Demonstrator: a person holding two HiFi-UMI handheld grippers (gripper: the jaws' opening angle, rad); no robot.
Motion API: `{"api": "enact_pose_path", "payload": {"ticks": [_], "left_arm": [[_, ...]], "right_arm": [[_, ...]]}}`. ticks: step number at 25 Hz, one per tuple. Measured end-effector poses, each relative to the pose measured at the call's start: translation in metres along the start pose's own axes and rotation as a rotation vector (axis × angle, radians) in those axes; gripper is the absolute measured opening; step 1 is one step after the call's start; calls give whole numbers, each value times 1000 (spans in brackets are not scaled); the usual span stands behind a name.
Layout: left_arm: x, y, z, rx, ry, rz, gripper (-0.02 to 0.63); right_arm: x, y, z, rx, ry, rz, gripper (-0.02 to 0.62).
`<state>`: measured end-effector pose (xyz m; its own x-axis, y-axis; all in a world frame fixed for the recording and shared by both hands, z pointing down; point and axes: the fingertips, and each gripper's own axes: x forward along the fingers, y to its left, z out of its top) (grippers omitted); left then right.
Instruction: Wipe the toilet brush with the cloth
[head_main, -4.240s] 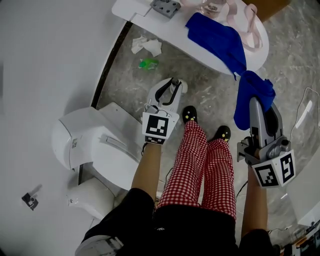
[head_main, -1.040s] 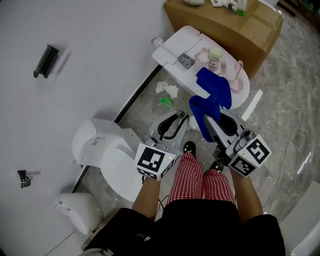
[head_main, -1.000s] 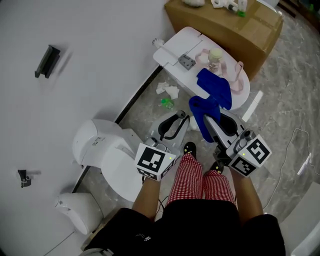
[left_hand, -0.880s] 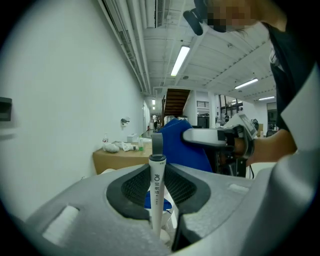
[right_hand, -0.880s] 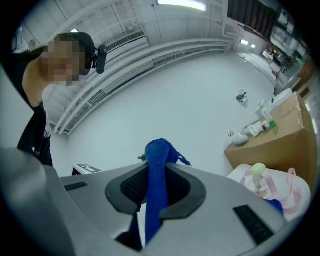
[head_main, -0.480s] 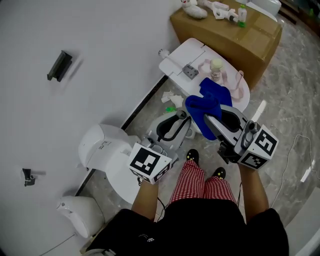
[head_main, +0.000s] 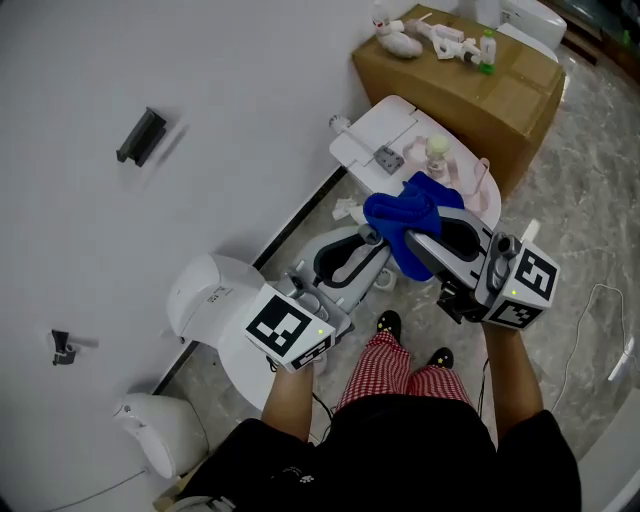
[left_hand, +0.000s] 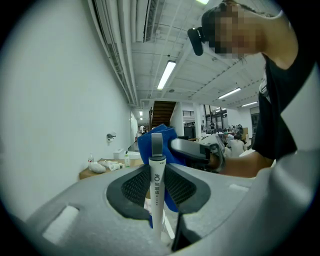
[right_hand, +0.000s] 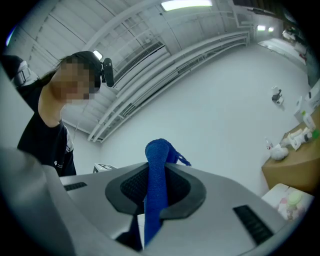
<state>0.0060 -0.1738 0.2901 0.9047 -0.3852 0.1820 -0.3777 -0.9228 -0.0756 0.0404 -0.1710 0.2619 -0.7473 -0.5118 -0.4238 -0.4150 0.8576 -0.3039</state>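
White wall (head_main: 120, 60) fills the head view from seven round to twelve o'clock. Grey marbled floor (head_main: 585, 190) takes the side from one to five. A white toilet (head_main: 205, 295) stands against the wall at eight o'clock from the picture's middle. We find a brown cardboard box (head_main: 500, 85) with small clutter on top at one o'clock. Just below it is a white rounded fixture (head_main: 400, 130) carrying a pink ring (head_main: 482, 192). At six o'clock are the person's red-and-white checked trousers (head_main: 385, 365).

Both grey two-jaw tongs are raised near the middle, side by side. The left gripper (left_hand: 157, 177) has its jaws part-way closed, with both ribbed pads pressing the handle of a white plastic toilet brush (left_hand: 157, 210). The handle stands upright between them, and its grey end pokes out past the fingertips. The right gripper (right_hand: 155, 187) is clamped on a fold of deep blue towelling cloth (head_main: 402, 212), which bunches up over its tips.

In the head view the cloth sits at one o'clock from the left gripper's tips, just beside the brush's grey end. Whether the two touch we cannot tell.
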Motion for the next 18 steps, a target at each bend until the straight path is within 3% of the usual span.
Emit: {"api": "enact_pose_path", "payload": {"ticks": [8, 18], "left_arm": [[-7, -17, 28, 17, -44, -33, 92], [-8, -38, 51, 70, -76, -56, 92]], "right_arm": [[6, 26, 16, -12, -10, 91, 64], [-3, 39, 30, -32, -37, 78, 64]]}}
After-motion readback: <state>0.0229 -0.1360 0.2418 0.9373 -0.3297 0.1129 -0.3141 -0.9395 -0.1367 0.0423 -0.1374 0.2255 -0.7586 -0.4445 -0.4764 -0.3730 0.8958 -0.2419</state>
